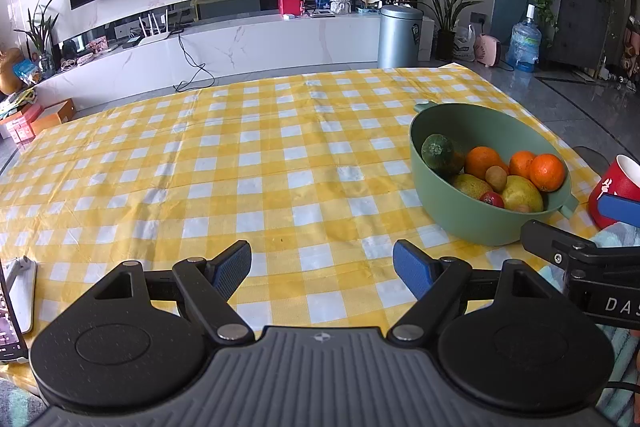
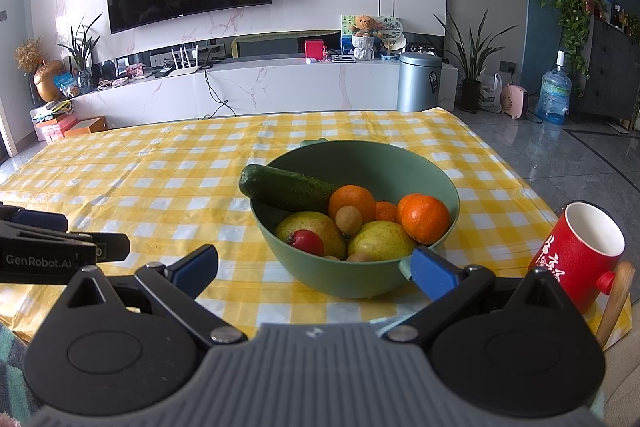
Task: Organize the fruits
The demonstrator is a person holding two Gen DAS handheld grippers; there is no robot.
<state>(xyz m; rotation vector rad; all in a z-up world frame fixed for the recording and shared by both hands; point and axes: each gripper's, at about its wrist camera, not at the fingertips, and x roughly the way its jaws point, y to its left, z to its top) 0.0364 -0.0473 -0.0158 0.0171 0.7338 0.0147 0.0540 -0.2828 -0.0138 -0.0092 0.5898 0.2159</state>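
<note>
Two tools hang over a yellow-checked tabletop [image 1: 280, 155], each with its blue pads spread wide and holding nothing. From the left wrist view, the left tool [image 1: 322, 269] faces bare cloth, while a green bowl [image 1: 472, 223] sits off to its right, near the tabletop's edge, with fruit heaped inside. A red mug [image 1: 614, 187] stands just beyond the bowl.

From the right wrist view, the right tool [image 2: 316, 267] points straight at the bowl [image 2: 352, 279], its right pad close to the near rim. A cucumber [image 2: 286, 188] leans over the left rim; oranges [image 2: 426, 219], pears [image 2: 380, 241], a small kiwi [image 2: 348, 221] and a red fruit [image 2: 308, 242] crowd beneath.

The oranges look firm and round, likely to roll, and are best pinched across the middle. The pears probably bruise easily, so a gentle squeeze at the widest part suits them. The cucumber looks stiff and smooth; mid-length offers balance.
</note>
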